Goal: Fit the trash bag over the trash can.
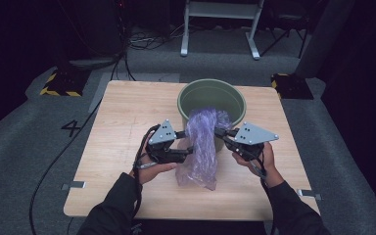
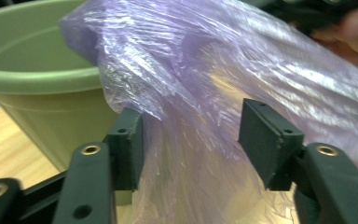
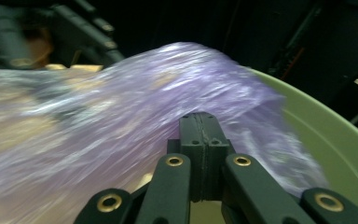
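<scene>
A crumpled, see-through purple plastic bag [image 1: 201, 147] hangs over the front rim of a green bucket [image 1: 210, 83] and drapes down onto the wooden table [image 1: 127, 112]. My left gripper [image 1: 188, 148] is at the bag's left side. In the left gripper view its jaws [image 2: 191, 140] stand open with the bag's film [image 2: 205, 60] between them and the bucket [image 2: 37, 79] behind. My right gripper [image 1: 221, 132] is at the bag's upper right, by the bucket rim. In the right gripper view the jaws [image 3: 203, 126] are shut on the bag [image 3: 121, 102], beside the bucket's inner wall [image 3: 326, 135].
The bucket stands at the table's far middle. Cables [image 1: 49, 166] trail over the grey floor on the left. A white frame [image 1: 220, 29] and yellow-black striped stand bases [image 1: 61, 85] sit beyond the table. The other hand [image 2: 354, 32] shows at the top right of the left gripper view.
</scene>
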The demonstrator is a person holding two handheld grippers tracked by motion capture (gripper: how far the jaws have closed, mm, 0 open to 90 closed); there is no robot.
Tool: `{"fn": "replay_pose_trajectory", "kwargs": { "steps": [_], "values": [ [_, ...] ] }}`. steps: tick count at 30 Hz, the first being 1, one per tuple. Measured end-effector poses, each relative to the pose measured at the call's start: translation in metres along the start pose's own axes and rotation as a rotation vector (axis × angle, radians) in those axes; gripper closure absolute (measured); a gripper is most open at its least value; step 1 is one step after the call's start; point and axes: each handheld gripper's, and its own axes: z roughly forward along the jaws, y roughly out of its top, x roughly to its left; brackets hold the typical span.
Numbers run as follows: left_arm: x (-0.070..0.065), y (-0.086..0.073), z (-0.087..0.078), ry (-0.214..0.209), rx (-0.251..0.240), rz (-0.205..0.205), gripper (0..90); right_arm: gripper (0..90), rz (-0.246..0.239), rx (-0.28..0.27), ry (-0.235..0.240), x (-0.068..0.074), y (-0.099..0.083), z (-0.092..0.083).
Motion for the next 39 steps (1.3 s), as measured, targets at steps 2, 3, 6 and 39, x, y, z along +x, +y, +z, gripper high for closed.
{"fn": "replay_pose_trajectory", "kwargs": {
  "steps": [2, 3, 6, 39],
  "values": [
    [0.002, 0.000, -0.003, 0.008, -0.002, -0.012, 32.7, 90.0, 0.016, -0.010, -0.003, -0.004, 0.000, -0.001],
    [0.002, 0.000, -0.004, 0.012, -0.003, -0.013, 32.4, 90.0, 0.013, -0.006, -0.014, -0.005, 0.000, 0.000],
    [0.004, 0.001, -0.006, -0.009, -0.010, -0.013, 38.5, 90.0, 0.032, 0.002, -0.029, -0.012, 0.000, 0.001],
    [-0.001, 0.022, 0.012, 0.025, -0.040, 0.021, 89.5, 17.6, -0.040, -0.082, 0.217, 0.064, -0.019, -0.069]
  ]
}}
